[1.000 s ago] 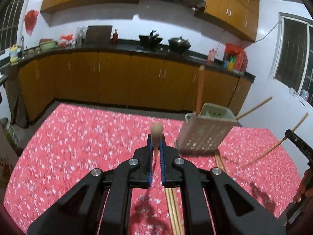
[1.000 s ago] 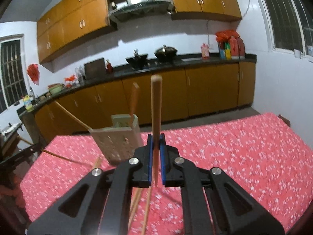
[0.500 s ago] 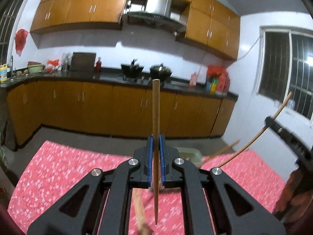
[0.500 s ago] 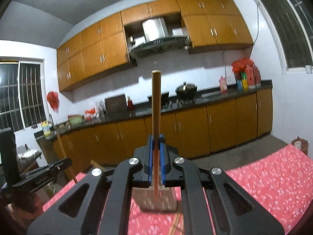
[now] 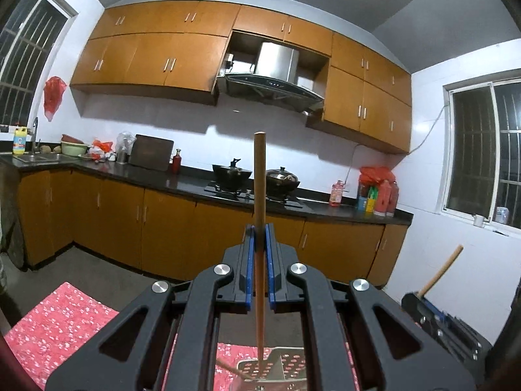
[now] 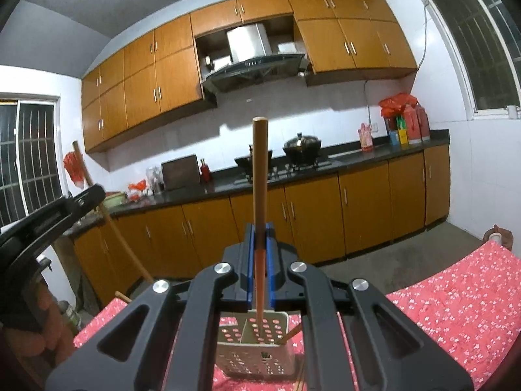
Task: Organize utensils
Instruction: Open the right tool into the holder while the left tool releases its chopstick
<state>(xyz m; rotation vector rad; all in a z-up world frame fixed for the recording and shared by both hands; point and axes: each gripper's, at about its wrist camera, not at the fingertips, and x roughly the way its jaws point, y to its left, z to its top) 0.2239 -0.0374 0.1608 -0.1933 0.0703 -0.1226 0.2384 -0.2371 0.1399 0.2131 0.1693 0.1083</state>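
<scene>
My left gripper point(image 5: 259, 239) is shut on a wooden chopstick point(image 5: 260, 176) held upright, its lower tip above the perforated utensil holder point(image 5: 280, 366) seen under the fingers. My right gripper point(image 6: 259, 238) is shut on another upright wooden chopstick point(image 6: 260, 169), its lower end over the same beige holder point(image 6: 257, 345), which stands on the red flowered tablecloth point(image 6: 456, 306). A chopstick leans inside the holder point(image 6: 291, 334). The left gripper also shows in the right wrist view point(image 6: 49, 215) at the left edge; the right gripper shows in the left wrist view point(image 5: 433, 309) at lower right.
Beyond the table stand orange kitchen cabinets and a dark counter point(image 5: 195, 182) with woks and bottles. Loose chopsticks lie on the cloth beside the holder point(image 6: 301, 379). A tape roll point(image 6: 496, 238) sits past the table's right edge.
Both grippers have tilted up and risen over the holder, each still gripping its chopstick, now upright. The table has dropped to the bottom of both views.
</scene>
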